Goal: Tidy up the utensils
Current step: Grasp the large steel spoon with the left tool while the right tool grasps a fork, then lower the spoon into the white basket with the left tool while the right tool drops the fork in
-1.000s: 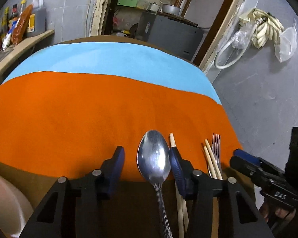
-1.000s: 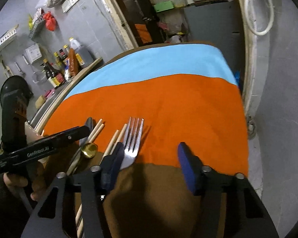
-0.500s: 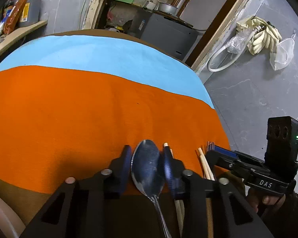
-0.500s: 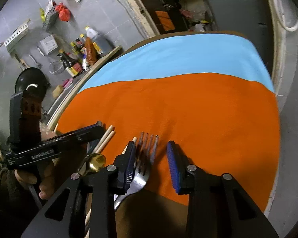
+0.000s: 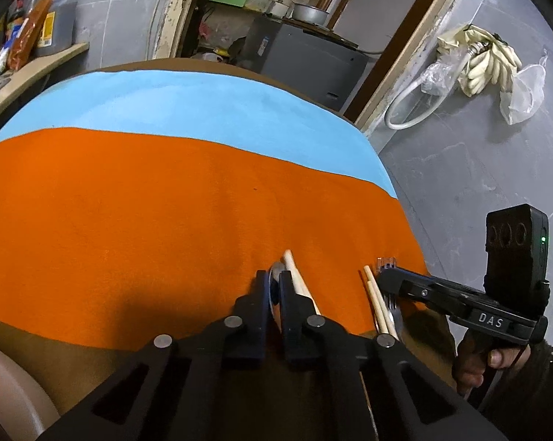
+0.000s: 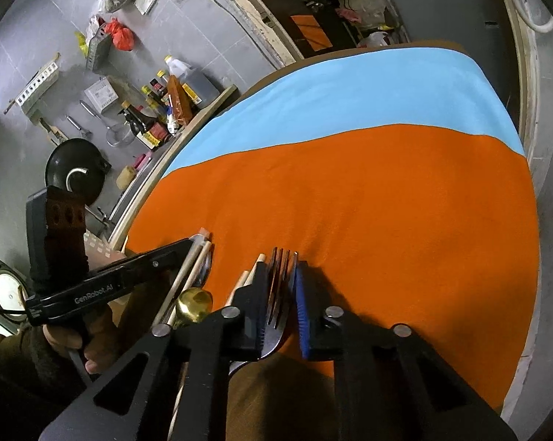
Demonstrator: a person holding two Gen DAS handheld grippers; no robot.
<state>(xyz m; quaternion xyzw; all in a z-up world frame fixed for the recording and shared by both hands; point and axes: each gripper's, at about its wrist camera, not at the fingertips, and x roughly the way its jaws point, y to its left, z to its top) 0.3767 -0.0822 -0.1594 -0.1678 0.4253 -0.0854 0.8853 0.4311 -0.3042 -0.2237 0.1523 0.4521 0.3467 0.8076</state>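
Observation:
My left gripper (image 5: 272, 286) is shut on the silver spoon (image 5: 276, 270), whose bowl now stands on edge between the pads at the near edge of the orange cloth (image 5: 166, 202). A wooden chopstick (image 5: 298, 283) lies just right of it. My right gripper (image 6: 282, 286) is shut on the silver fork (image 6: 280, 283), tines pointing away. A second pair of chopsticks (image 5: 377, 301) lies left of the fork. A gold spoon bowl (image 6: 193, 303) lies by the left gripper (image 6: 193, 246) in the right wrist view. The right gripper (image 5: 386, 275) shows in the left wrist view.
The round table has a blue cloth (image 5: 184, 110) beyond the orange one and bare brown wood (image 6: 276, 397) at the near edge. A shelf with sauce bottles (image 6: 166, 103) runs along the left. A pale chair edge (image 5: 8, 393) is at the lower left.
Both grippers have closed: the left pads came together on the spoon, turning its bowl on edge, and the right pads narrowed onto the fork.

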